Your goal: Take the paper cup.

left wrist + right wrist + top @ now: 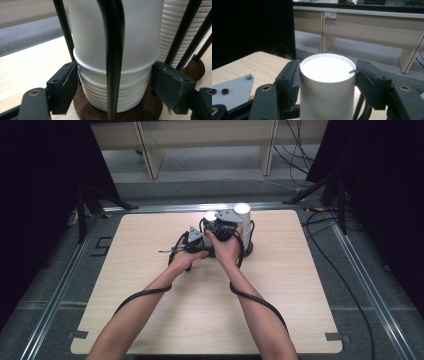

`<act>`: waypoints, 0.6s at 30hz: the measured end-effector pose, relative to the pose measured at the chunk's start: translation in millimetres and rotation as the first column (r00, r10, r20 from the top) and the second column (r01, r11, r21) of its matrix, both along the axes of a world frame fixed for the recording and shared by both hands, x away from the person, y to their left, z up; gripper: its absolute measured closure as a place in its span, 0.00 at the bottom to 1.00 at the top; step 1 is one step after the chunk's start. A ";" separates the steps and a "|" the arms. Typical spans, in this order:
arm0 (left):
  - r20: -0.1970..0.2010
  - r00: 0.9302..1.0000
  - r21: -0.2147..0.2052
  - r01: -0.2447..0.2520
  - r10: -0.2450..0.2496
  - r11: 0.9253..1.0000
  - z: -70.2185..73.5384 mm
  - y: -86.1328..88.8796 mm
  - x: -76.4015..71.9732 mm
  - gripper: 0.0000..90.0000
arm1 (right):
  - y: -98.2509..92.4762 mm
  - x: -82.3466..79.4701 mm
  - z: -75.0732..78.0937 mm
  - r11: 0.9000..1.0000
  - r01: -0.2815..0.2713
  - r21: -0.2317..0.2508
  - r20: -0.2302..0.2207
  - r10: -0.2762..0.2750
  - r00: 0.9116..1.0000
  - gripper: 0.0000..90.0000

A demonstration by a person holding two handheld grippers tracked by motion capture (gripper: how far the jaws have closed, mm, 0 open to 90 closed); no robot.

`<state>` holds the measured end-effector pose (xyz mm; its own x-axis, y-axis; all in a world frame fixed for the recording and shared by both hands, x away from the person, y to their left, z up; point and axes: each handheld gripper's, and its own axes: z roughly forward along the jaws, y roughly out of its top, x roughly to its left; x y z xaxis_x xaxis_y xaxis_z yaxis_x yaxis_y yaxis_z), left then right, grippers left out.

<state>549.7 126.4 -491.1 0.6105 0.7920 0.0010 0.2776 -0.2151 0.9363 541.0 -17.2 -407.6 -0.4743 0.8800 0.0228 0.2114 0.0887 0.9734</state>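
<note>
Top cup (pixel 327 82) of the near cup stack (pixel 115 95) is what I'm working on. It's upside down, white, sitting as the uppermost piece of a nested pile of white cups on a round brown base (pixel 150 107), inside a rack of thin black rods (pixel 113 50). Rack sits on the wooden table (pixel 150 320), a bit past centre toward the far edge, roughly mid-width.

My right gripper (pixel 327 75) is up high, clenched on the top cup just under its flat closed end, one pad on each side, both touching the wall. Jaws at their tightest.

My left gripper (pixel 115 82) is low on the same stack, level with the ribbed rims. Left pad touches the rims just under the top cup's rolled lip; right pad sits at the rims too, but I can't tell if it's pressing. One black rod runs straight down the front between the jaws.

Second cup stack (pixel 175 30) stands just beside, on its own brown base, behind more rods.

In the high view, both my hands meet at the rack, left hand (pixel 192 252) lower and nearer, right hand (pixel 225 242) above it. Cables trail along both forearms.
</note>
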 end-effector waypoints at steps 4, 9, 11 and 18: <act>0.004 1.000 0.006 0.001 -0.001 1.000 0.2 -0.1 -0.2 0.25 | 0.0 -0.6 0.5 1.000 0.004 -0.012 -0.007 -0.004 1.000 0.41; 0.008 1.000 0.007 0.003 -0.003 1.000 -0.2 -1.0 -0.9 0.25 | 1.0 1.6 -3.9 1.000 0.011 -0.026 -0.027 -0.012 1.000 0.36; 0.009 1.000 0.008 0.003 -0.003 1.000 -0.2 -1.0 -1.0 0.25 | 1.4 3.2 -5.2 1.000 0.005 -0.022 -0.017 -0.005 1.000 0.35; 0.010 1.000 0.005 0.006 -0.006 1.000 -0.4 -0.8 -0.5 0.25 | 4.1 5.2 -6.9 1.000 0.022 -0.012 -0.037 -0.022 0.999 0.38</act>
<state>549.2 125.6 -491.4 0.6152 0.7883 0.0117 0.2665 -0.2219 0.9379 546.2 -13.1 -414.4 -0.4537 0.8907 0.0295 0.2491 0.0950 0.9638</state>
